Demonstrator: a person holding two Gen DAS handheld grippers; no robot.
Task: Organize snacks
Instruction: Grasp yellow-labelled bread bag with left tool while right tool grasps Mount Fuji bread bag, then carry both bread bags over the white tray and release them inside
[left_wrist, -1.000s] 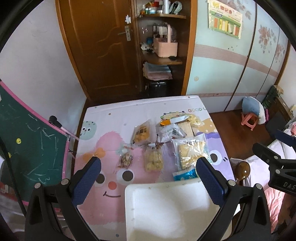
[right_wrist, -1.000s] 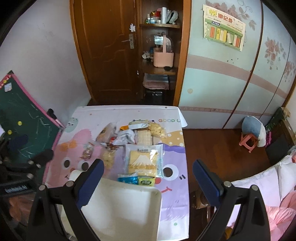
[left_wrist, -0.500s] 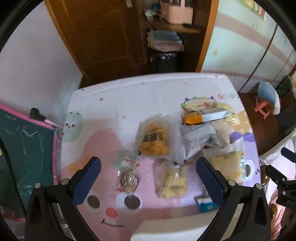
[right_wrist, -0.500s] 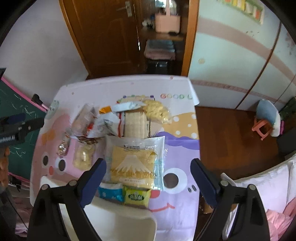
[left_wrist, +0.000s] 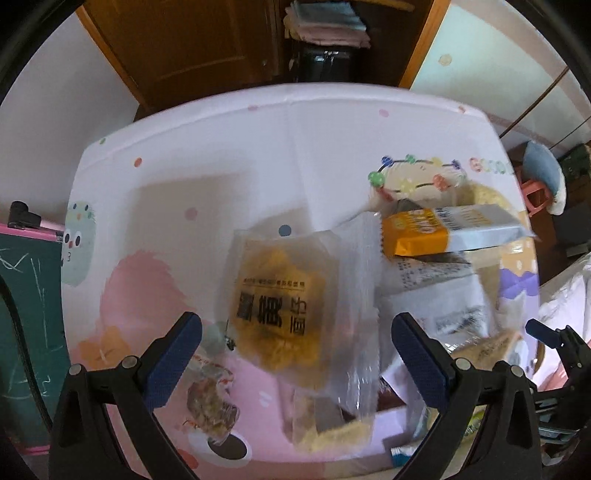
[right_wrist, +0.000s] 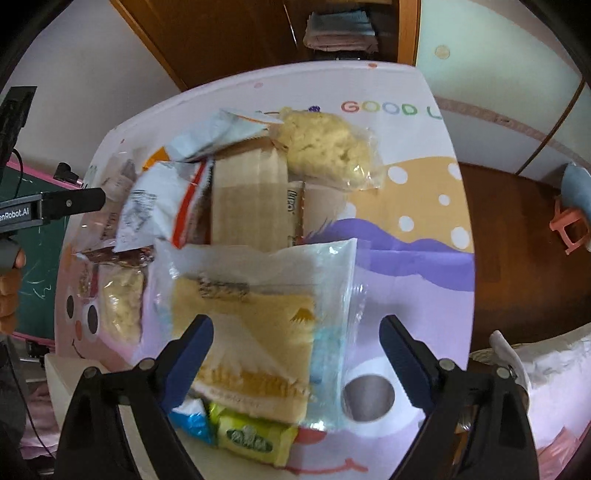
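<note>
Left gripper (left_wrist: 295, 350): jaws wide apart and empty, hanging low in the left wrist view over a clear bag of golden snacks (left_wrist: 280, 314); the spread looks set to straddle that bag, though nothing is pinched yet.
Right gripper (right_wrist: 295, 354): jaws wide, closed in a little over the last second, nothing gripped; the big bread bag (right_wrist: 258, 325) with the mountain print lies between the fingers in the lower centre of the right wrist view, so this reads as a reach for it.
Snack pile: heaped loose in the middle of the cartoon tablecloth (right_wrist: 406, 236), packets overlapping, which is why each gripper comes from above at an outer, uncovered packet.
Upper part of the pile: a cracker pack (right_wrist: 251, 206) at centre, a puffed snack bag (right_wrist: 325, 147) to its upper right, a white wrapper (right_wrist: 155, 206) to its left.
Near edge: a small blue packet (right_wrist: 192, 417) and a green-yellow packet (right_wrist: 255, 435) at the bottom of the right wrist view, partly under the bread bag.
White tray (right_wrist: 66, 373): its corner shows at lower left, just beside the pile; probably where the snacks go.
Stage: sorting barely begun, judging by the untouched heap.
</note>
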